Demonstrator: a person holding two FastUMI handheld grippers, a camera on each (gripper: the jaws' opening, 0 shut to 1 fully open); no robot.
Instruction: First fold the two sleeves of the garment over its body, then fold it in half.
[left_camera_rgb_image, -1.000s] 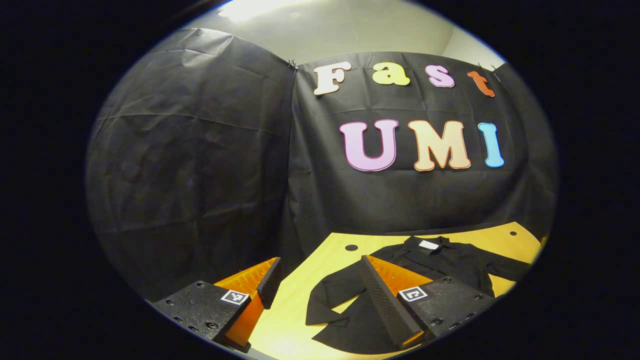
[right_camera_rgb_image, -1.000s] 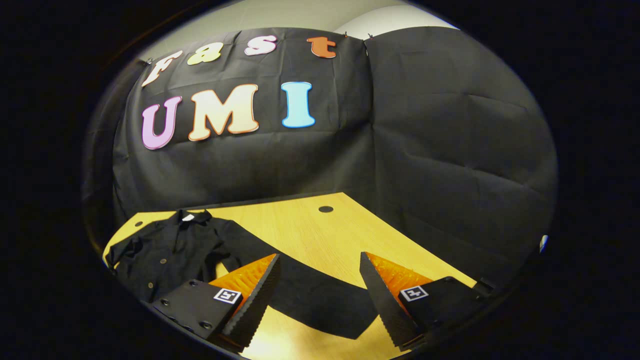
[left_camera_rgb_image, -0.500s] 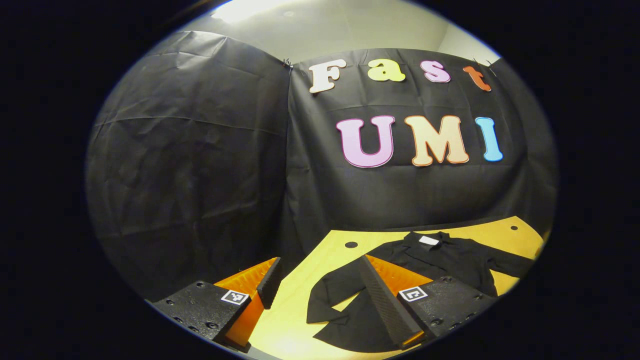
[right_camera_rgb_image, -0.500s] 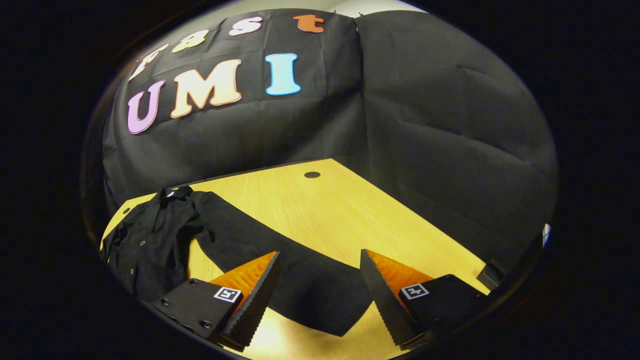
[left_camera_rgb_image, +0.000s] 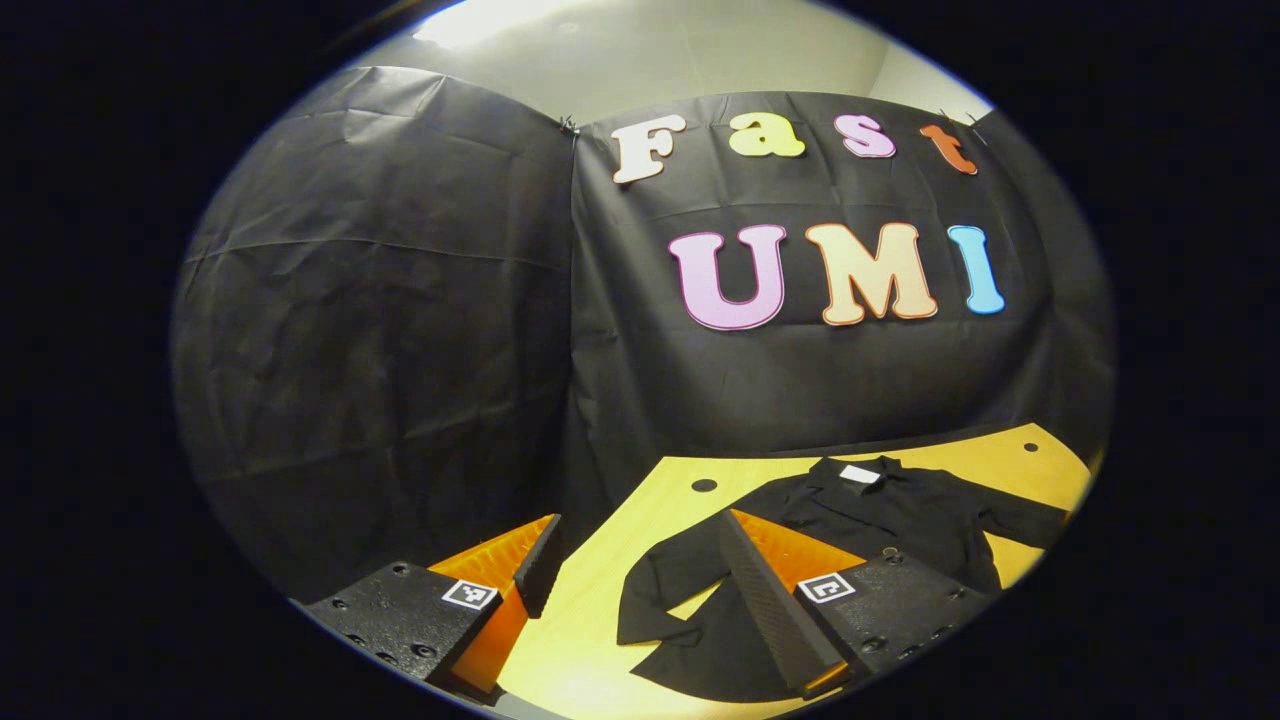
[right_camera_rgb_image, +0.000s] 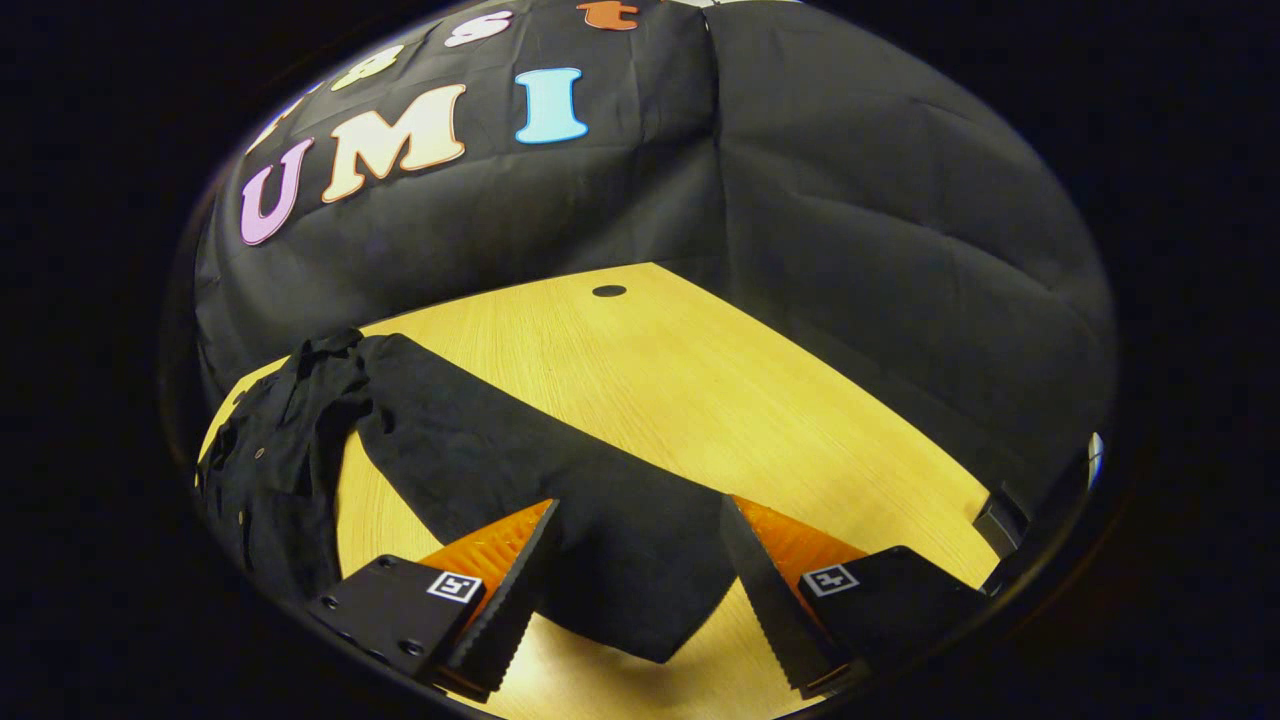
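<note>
Sleeve (right_camera_rgb_image: 560, 490) between right claw (right_camera_rgb_image: 637, 590) fingers

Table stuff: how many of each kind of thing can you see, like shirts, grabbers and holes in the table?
Black shirt: 1
Grippers, left gripper and right gripper: 2
Round holes in the wooden table, one, another: 2
Total: 5

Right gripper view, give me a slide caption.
Open right gripper poised over the outstretched sleeve of a black shirt on a wooden table.
</note>
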